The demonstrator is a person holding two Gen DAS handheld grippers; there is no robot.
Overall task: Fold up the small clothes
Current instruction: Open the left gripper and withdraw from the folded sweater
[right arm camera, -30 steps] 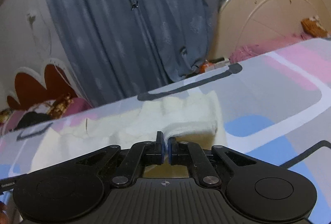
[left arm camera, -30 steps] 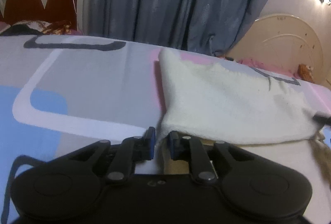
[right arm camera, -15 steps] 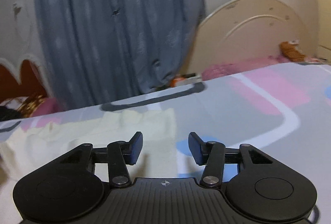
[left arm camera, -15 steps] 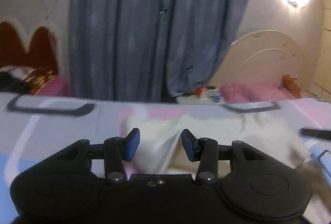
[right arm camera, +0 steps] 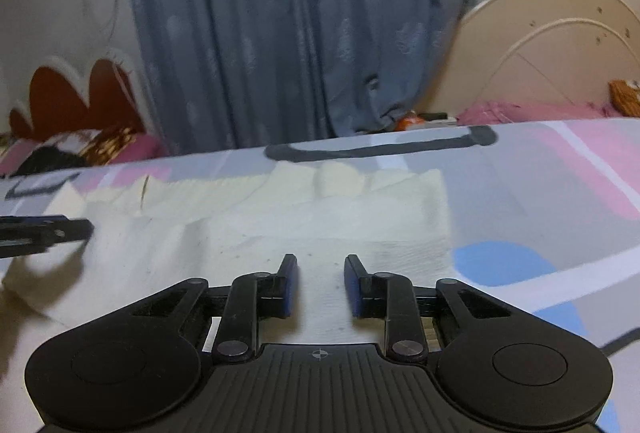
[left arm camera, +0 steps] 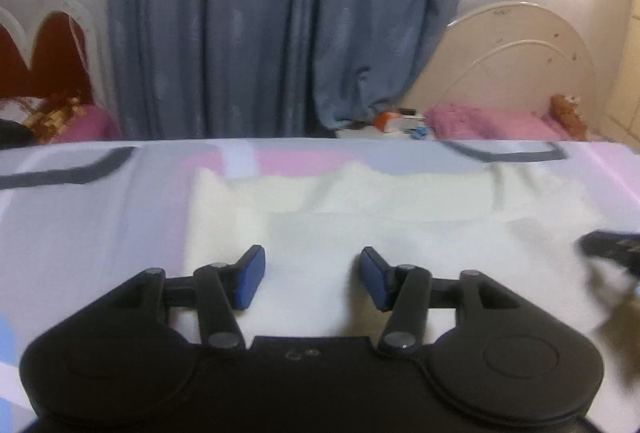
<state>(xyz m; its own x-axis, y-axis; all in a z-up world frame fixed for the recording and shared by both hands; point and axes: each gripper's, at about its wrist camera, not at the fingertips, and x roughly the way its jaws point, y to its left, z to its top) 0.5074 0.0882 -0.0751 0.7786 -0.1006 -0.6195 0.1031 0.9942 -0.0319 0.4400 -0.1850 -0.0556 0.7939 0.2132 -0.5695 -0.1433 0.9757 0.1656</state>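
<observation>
Cream garment (left arm camera: 360,233) lies spread across the patterned bedsheet (left arm camera: 80,241), filling the centre of both wrist views; its folded layers blur together and the type of clothing cannot be made out. Left gripper (left arm camera: 312,283), at lower centre of the left view, has its jaws opening, the cloth lying below the gap and ungripped. Right gripper (right arm camera: 320,285), lower centre of the right view, has its jaws closing with a clear gap; whether its pads touch the cloth beneath cannot be told. Each gripper appears in the other view only as a dark, blurred tip cut off at the frame edge. Blue curtain (right arm camera: 296,33) hangs behind.
</observation>
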